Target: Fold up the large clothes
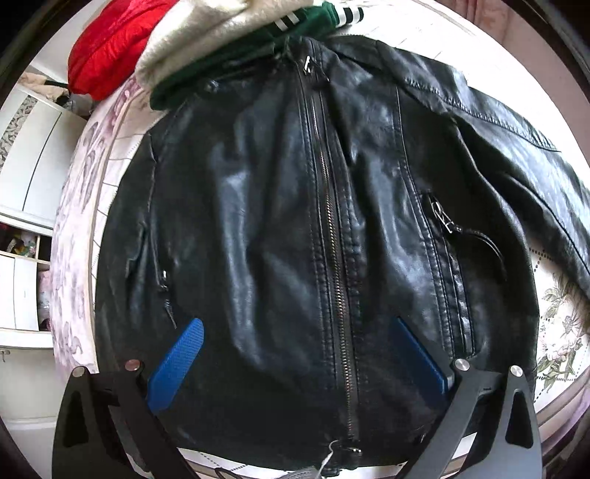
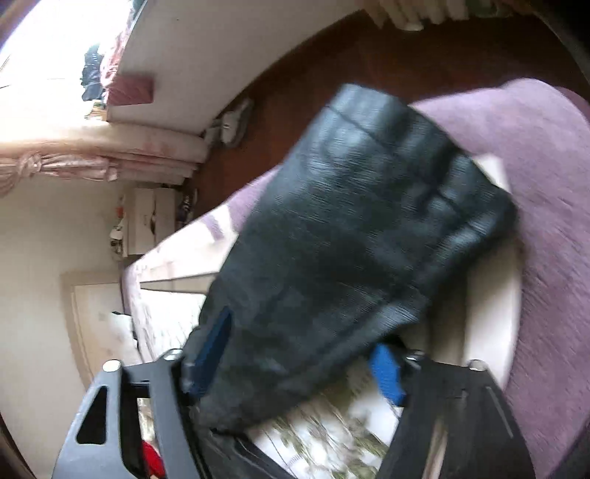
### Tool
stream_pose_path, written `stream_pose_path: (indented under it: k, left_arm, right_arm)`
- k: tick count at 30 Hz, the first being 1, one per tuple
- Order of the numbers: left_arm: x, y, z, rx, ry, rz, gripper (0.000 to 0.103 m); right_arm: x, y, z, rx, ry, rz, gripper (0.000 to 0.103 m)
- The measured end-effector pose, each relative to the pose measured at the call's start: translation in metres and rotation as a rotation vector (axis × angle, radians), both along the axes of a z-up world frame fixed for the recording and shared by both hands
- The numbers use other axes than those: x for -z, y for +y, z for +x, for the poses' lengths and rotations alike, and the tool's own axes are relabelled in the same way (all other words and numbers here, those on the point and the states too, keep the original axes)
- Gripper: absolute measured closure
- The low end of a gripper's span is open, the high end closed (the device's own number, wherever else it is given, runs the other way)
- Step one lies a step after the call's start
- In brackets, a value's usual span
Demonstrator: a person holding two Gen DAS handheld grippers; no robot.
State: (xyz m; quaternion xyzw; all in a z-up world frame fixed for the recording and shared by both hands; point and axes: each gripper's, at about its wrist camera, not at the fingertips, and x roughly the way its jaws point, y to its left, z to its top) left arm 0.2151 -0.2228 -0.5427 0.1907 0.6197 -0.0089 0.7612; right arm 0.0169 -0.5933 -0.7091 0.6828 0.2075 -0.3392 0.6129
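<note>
Black leather zip-front jacket (image 1: 313,228) spread front-up on a floral-quilted bed (image 1: 560,331).

Left tongs (image 1: 295,353) hover spread wide above the jacket's hem, astride the zipper; right tongs (image 2: 302,353) pinch its blurred black sleeve (image 2: 354,228). A red padded garment (image 1: 110,40), cream knit (image 1: 206,33) and green striped top (image 1: 317,18) lie piled beyond the collar.

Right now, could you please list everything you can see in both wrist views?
Leather jacket: one, black, zipped, front up on the bed.
Jacket sleeve: one, black, lying between the right jaws; the view is blurred.
Bedspread: one, pale floral, under the jacket.
Red garment: one, beyond the collar.
Cream garment: one, beside the red one.
Green striped garment: one, under the cream one.
White cabinet: one, left of the bed.
Left gripper: jaws open over the hem.
Right gripper: jaws around the sleeve.
</note>
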Motion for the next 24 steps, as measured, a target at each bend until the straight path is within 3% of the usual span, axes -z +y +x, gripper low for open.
stream_pose_path:
  k: [2, 3, 4, 8, 11, 16, 20, 24]
  left_arm:
    - [0.002, -0.001, 0.005, -0.016, 0.001, -0.009, 0.0]
    - [0.004, -0.001, 0.007, -0.024, 0.0, -0.014, 0.0]
    - [0.004, 0.001, 0.011, -0.033, -0.003, -0.02, 0.0]
    - [0.008, 0.019, 0.029, -0.094, 0.016, -0.047, 0.0]
    - [0.01, 0.054, 0.046, -0.189, 0.0, -0.047, 0.0]
    - [0.008, 0.12, 0.064, -0.381, -0.022, -0.065, 0.0]
    - [0.004, 0.176, 0.068, -0.494, -0.064, -0.065, 0.0]
    - [0.007, 0.237, 0.062, -0.599, -0.099, -0.048, 0.0]
  right_arm:
    - [0.001, -0.006, 0.014, 0.015, 0.014, -0.027, 0.039]
    - [-0.001, -0.01, 0.021, 0.027, 0.049, -0.049, 0.08]
    - [-0.001, -0.014, 0.026, 0.018, 0.082, -0.055, 0.095]
    - [-0.023, -0.023, 0.045, -0.016, 0.132, -0.127, 0.097]
    - [-0.07, -0.017, 0.052, -0.066, 0.154, -0.212, 0.098]
    - [-0.158, 0.018, 0.106, -0.227, 0.156, -0.388, 0.098]
    - [-0.203, 0.083, 0.183, -0.417, 0.129, -0.516, 0.098]
    - [-0.209, 0.199, 0.277, -0.713, 0.112, -0.657, 0.098]
